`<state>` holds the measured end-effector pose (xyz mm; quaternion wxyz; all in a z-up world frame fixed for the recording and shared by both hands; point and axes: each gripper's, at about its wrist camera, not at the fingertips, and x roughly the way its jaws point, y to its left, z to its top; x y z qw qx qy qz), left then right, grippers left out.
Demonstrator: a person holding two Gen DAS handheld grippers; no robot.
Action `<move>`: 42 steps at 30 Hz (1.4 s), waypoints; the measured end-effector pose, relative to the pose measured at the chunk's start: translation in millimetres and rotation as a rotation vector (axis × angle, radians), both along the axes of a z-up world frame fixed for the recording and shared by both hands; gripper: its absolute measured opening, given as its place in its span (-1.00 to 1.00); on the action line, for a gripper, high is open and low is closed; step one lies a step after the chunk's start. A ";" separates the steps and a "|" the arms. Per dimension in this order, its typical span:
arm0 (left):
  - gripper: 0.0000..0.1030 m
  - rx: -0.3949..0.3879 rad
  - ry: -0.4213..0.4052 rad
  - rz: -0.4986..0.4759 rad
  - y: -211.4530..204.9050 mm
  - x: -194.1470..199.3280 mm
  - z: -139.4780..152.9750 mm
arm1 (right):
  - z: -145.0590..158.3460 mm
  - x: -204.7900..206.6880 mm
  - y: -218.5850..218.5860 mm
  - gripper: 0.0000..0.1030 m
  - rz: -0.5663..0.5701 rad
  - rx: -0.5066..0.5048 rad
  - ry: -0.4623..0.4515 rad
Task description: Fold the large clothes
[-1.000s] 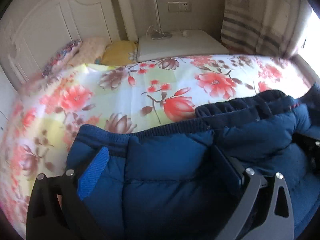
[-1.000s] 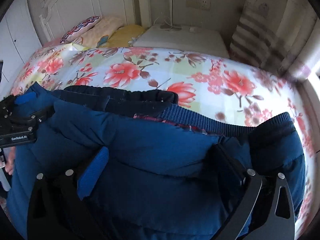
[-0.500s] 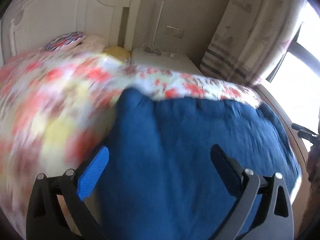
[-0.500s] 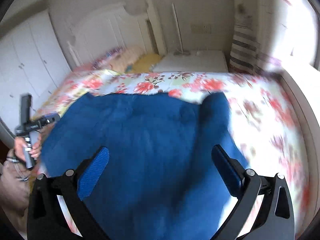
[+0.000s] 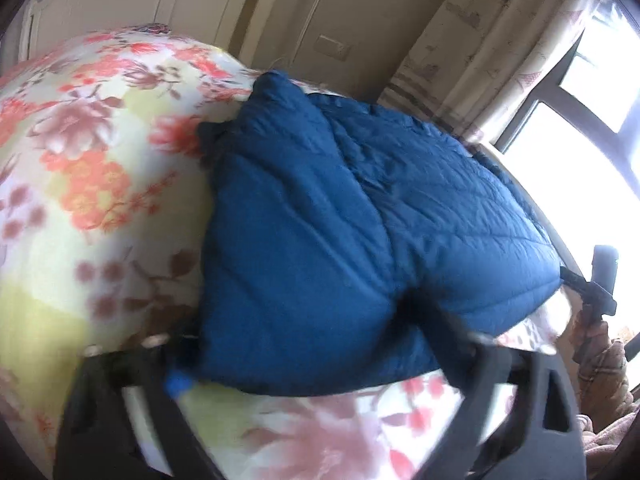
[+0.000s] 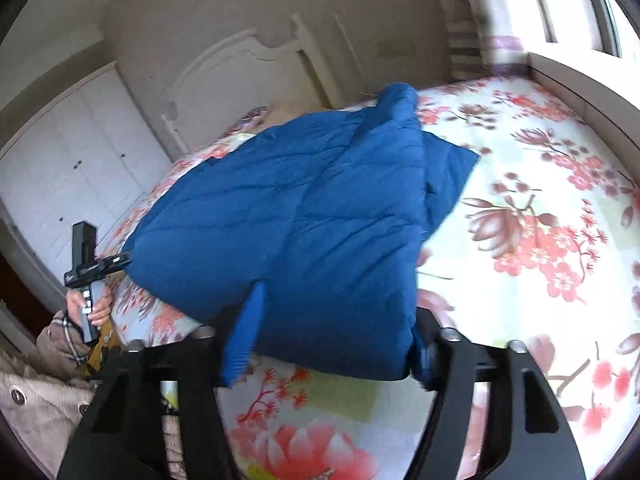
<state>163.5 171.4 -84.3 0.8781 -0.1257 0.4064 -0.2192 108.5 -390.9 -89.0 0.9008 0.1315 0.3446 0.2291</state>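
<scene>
Half a second on, both grippers have drawn back toward the near edge of the bed and the blue padded jacket (image 6: 320,216) has settled into a thick folded block, its ribbed hem and collar, on show a second ago, now turned under. It lies on the floral bedspread (image 6: 560,208), close to the near edge, one corner (image 6: 396,96) peaking toward the far white headboard (image 6: 240,72).

Seen from the right wrist camera, the right gripper (image 6: 328,344) has its jaws spread wide on either side of the jacket's near fold, its blue-padded finger (image 6: 244,332) beside the cloth without pinching it, apparently a release so the padding can drop flat. In its own blurred view, the left gripper (image 5: 316,356) is likewise spread, jaws flanking the near left corner and gripping nothing.

Each tool also appears in the other's view: the left gripper sits at the jacket's left edge, held upright in a bare hand (image 6: 88,304). Beyond the bed, on the left, stand white wardrobe doors (image 6: 80,160); a bright window (image 5: 580,112) and curtain (image 5: 480,48) close the right side.
</scene>
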 end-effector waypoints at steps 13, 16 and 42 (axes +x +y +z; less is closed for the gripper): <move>0.24 -0.016 0.010 0.065 47.6 -90.0 7.8 | 8.6 -40.8 17.0 0.17 0.066 0.006 0.027; 0.76 0.159 -0.074 0.198 49.3 -93.2 33.0 | 25.4 -31.2 -6.0 0.51 -0.136 -0.007 0.024; 0.96 0.455 0.061 0.247 -98.4 182.6 13.5 | 12.3 210.2 277.7 0.21 0.116 -0.605 0.023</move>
